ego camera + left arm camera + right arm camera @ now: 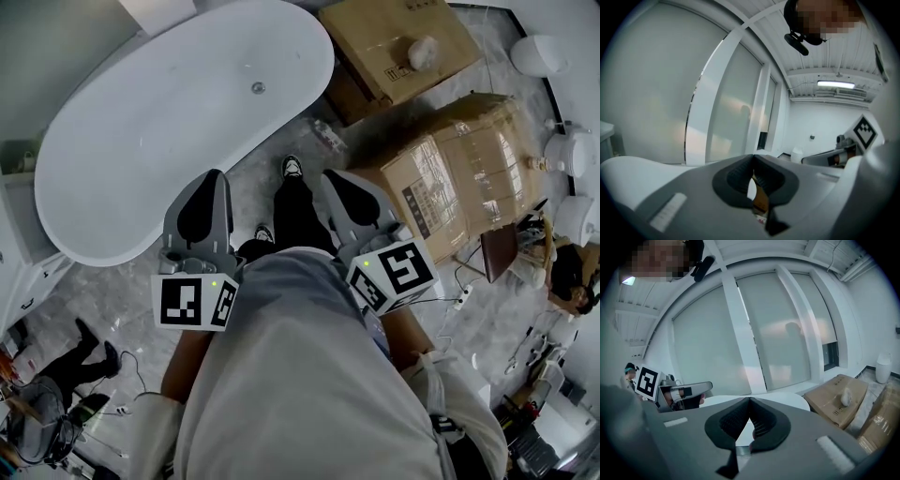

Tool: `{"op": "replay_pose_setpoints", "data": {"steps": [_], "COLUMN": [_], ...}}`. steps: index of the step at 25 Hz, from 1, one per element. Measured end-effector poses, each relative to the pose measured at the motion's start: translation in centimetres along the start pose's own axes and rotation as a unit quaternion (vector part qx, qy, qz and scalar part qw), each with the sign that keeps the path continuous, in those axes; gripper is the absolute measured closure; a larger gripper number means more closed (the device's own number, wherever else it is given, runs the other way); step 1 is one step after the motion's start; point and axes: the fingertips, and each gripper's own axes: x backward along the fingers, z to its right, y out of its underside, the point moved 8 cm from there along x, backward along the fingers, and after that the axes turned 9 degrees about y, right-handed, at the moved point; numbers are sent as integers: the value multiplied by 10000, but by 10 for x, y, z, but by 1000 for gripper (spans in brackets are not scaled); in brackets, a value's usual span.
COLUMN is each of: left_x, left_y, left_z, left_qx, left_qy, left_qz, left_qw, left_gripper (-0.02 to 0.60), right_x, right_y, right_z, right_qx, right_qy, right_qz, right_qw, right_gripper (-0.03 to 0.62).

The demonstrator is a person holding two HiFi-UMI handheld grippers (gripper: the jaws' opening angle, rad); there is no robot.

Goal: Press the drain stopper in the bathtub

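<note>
The white oval bathtub (141,141) stands on the floor at the upper left of the head view. Its small round metal drain stopper (258,88) sits in the bottom toward the far end. My left gripper (215,178) is held at waist height over the tub's near rim, well short of the stopper, jaws shut on nothing. My right gripper (336,178) is level with it, to the right of the tub and above the floor, also shut and empty. In both gripper views the jaw tips (753,157) (749,400) meet, pointing toward the windows.
Two large cardboard boxes (403,47) (459,178) stand to the right of the tub. White toilets (539,52) line the far right. My own feet (292,167) stand between tub and boxes. Another person's legs (89,347) and cables lie at the lower left.
</note>
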Motion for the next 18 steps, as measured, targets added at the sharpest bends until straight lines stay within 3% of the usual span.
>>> {"op": "replay_pose_setpoints", "data": {"steps": [11,18], "left_x": [-109,-157], "left_y": [-20,-30], "left_z": [-18,-31], "left_qx": [189,263], "left_qy": [-555,-897], "left_qz": [-29,18], "left_qw": [9983,9956], "left_gripper": [581,581], "right_x": [-101,-159], "right_y": [-50,-71], "right_z": [84,116], "right_qx": [145,553], "right_qy": [-670,-1120], "right_qz": [-315,-442], "right_qw": [9971,9912], "right_gripper": [597,597]}}
